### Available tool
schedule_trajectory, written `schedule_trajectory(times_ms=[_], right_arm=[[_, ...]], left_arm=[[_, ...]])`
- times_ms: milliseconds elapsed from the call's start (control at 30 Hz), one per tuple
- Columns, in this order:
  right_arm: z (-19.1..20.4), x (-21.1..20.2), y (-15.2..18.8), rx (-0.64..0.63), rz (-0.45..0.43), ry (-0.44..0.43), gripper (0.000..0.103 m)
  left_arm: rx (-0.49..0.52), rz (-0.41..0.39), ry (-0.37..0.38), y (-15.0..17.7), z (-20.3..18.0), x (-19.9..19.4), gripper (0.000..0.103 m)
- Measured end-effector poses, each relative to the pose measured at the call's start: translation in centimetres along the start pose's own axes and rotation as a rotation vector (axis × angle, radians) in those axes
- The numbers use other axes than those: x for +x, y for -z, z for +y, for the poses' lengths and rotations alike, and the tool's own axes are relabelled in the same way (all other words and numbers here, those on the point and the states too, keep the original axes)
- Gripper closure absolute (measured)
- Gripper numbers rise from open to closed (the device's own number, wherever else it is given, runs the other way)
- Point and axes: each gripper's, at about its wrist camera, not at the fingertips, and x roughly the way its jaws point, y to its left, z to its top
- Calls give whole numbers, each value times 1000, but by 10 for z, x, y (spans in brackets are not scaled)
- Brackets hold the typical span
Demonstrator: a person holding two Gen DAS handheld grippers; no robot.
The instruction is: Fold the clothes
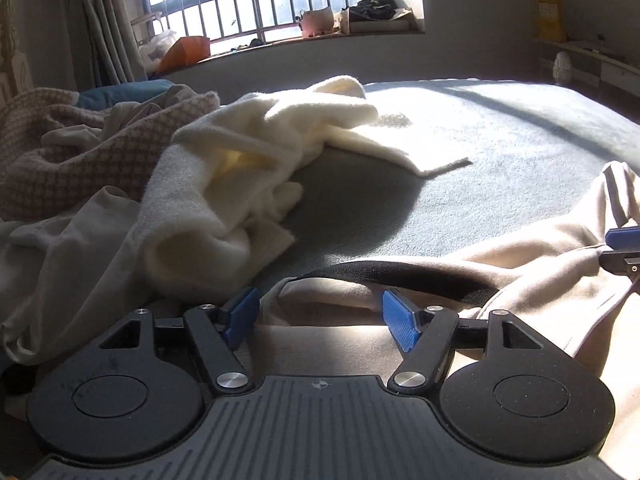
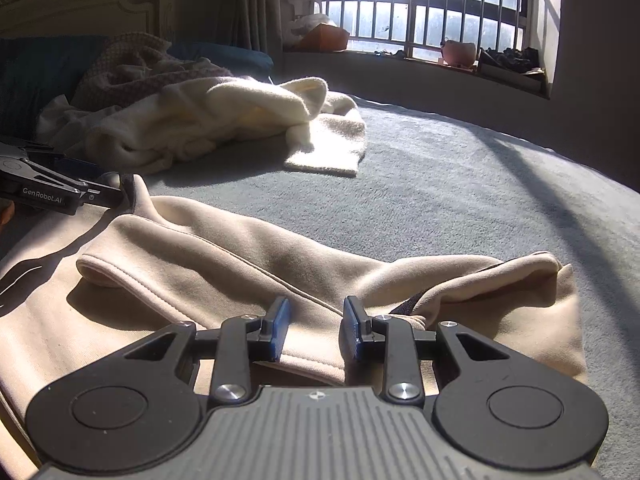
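A beige garment [image 1: 520, 264] with a black neck band [image 1: 400, 270] lies spread on the bed's near side. My left gripper [image 1: 320, 314] hovers open just over the band, with the fabric under its blue pads [image 1: 240, 316]. In the right wrist view the same beige garment [image 2: 200, 264] stretches across the front. My right gripper [image 2: 316, 322] stands open low over a stitched hem, pads [image 2: 280, 328] apart with cloth below them. The left gripper [image 2: 108, 194] shows at that view's left edge, by the collar. The right gripper's blue tip [image 1: 624, 238] peeks in at the far right.
A crumpled cream fleece garment [image 1: 240, 152] [image 2: 224, 116] lies further back. A checked blanket [image 1: 60, 152] and pale sheets are heaped at the left. The grey-blue bed cover [image 1: 500, 140] [image 2: 440, 200] runs to a barred window [image 2: 420, 8] with clutter on its sill.
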Motion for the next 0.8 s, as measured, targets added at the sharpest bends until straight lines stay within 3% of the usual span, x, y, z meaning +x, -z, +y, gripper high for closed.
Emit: schedule_trajectory(times_ms=[200, 400, 600, 800], right_arm=[[-1, -6, -11, 29, 36, 7, 68], [-7, -59, -20, 168, 23, -18, 67], [-11, -128, -16, 246, 8, -53, 67], [-19, -170, 10, 427, 107, -90, 67]], left_arm=[[-53, -17, -49, -10, 25, -65, 34], [-171, -13, -45, -16, 56, -145, 33], [-183, 105, 70, 18, 43, -186, 30], [-207, 290, 136, 75, 6, -192, 29]])
